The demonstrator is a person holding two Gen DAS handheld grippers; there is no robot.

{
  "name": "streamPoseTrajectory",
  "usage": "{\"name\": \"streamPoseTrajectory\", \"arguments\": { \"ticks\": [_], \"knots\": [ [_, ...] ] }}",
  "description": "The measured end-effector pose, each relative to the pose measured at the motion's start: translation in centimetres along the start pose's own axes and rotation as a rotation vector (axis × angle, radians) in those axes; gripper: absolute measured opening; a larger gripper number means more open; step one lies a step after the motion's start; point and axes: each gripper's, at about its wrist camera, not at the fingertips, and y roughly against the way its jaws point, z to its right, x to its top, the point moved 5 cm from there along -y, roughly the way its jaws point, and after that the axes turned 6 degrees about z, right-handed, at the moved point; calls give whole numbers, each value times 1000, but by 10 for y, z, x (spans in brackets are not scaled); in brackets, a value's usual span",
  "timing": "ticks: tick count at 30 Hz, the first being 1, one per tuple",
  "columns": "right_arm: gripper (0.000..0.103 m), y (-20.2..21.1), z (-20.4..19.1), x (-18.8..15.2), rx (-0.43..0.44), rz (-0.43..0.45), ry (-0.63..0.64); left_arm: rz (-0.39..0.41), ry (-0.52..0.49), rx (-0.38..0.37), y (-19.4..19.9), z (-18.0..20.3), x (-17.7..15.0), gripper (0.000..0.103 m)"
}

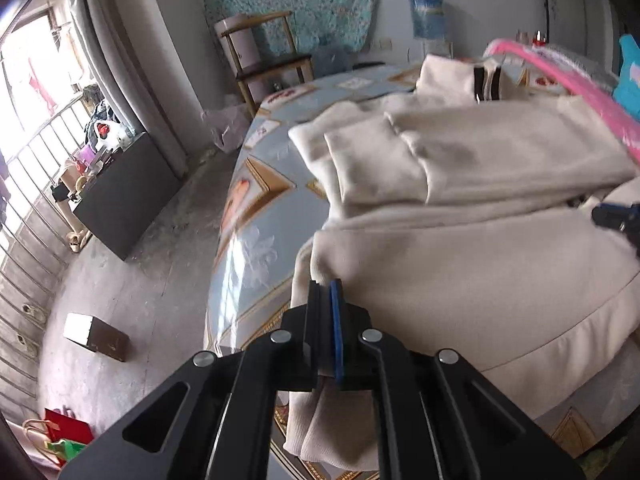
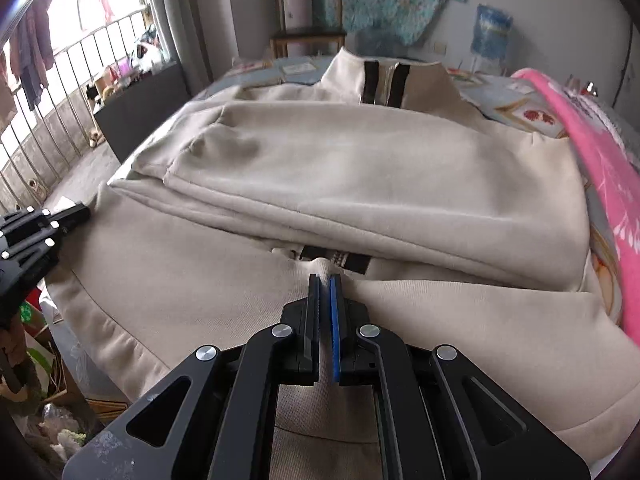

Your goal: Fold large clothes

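Observation:
A large cream jacket [image 1: 472, 248] lies on the table, its sleeves folded across the chest and its dark-striped collar [image 2: 384, 80] at the far end. My left gripper [image 1: 325, 285] is shut on the jacket's hem at its left edge, where the cloth hangs over the table side. My right gripper [image 2: 325, 280] is shut on a pinch of the jacket [image 2: 320, 184] near the zip at the lower front. The left gripper also shows at the left edge of the right wrist view [image 2: 82, 212]. The right gripper's tip shows in the left wrist view [image 1: 600, 214].
The table [image 1: 256, 216] has a blue patterned cover. A pink cloth [image 2: 600, 168] lies along its right side. A wooden chair [image 1: 272, 60] stands behind the table. A dark cabinet [image 1: 124, 200], a small box [image 1: 96, 336] and bags [image 1: 60, 436] are on the floor at the left.

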Motion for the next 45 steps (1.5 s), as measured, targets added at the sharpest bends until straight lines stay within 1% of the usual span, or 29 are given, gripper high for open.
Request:
{"name": "streamPoseTrajectory", "arguments": {
  "ticks": [2,3,5,7,9,12,13,14,15,16,17,18,19,21,23,25,27,29,31,32,33,34,35,37,39,41,42,43,45],
  "knots": [
    [5,-1,1,0,7,-2,-15,3,7,3,7,-3,2,13],
    [5,-1,2,-1,11,-2,-19,33,29,2,15,-7,5,14],
    [5,0,2,-1,16,-3,-27,103,62,-6,31,-11,13,19],
    [6,0,4,-1,24,-5,-36,129,58,-69,39,-3,20,19],
    [7,0,6,-1,41,-7,-59,86,13,-214,37,25,20,19],
    [9,-1,12,0,86,-19,-120,37,-57,-335,30,71,14,19],
    [9,-1,15,0,104,-24,-143,17,-84,-359,24,86,11,19],
    [13,-1,18,0,123,-30,-166,4,-105,-359,20,95,8,19],
    [21,0,21,1,136,-34,-186,2,-127,-341,15,103,6,19],
    [27,2,27,2,148,-36,-213,23,-133,-327,15,107,7,19],
    [38,9,36,4,169,-28,-253,22,-139,-320,15,109,8,19],
    [46,18,46,6,183,-11,-287,12,-132,-322,14,108,10,19],
    [49,28,58,8,186,15,-320,2,-117,-329,13,105,10,19],
    [58,60,96,11,150,86,-392,-5,-101,-339,11,104,11,19],
    [60,79,127,8,94,109,-439,-1,-106,-334,12,102,8,19],
    [60,91,154,-2,43,101,-484,3,-118,-326,13,102,9,19],
    [60,95,175,-17,-31,55,-498,2,-122,-326,12,103,10,19],
    [61,88,184,-29,-62,-4,-500,-1,-121,-333,9,106,12,19],
    [61,83,185,-38,-65,-36,-502,-2,-120,-337,9,107,11,19],
    [55,81,183,-41,-73,-46,-486,-2,-123,-337,9,107,11,19],
    [38,81,181,-43,-97,-49,-460,-1,-126,-335,9,107,10,19],
    [27,83,178,-42,-127,-46,-432,2,-130,-333,9,107,10,19],
    [12,86,176,-39,-150,-33,-409,4,-131,-332,9,108,10,19],
    [11,98,177,-33,-173,18,-403,4,-129,-333,9,108,10,19],
    [9,114,175,-21,-214,92,-373,4,-131,-333,9,108,10,19],
    [9,120,179,-15,-233,141,-353,3,-135,-334,9,108,10,18],
    [9,117,182,-15,-241,142,-352,3,-137,-334,9,108,10,18],
    [9,107,187,-19,-248,121,-354,3,-138,-333,9,108,10,18],
    [9,81,200,-34,-281,56,-354,3,-140,-334,9,109,10,18]
  ]
}}
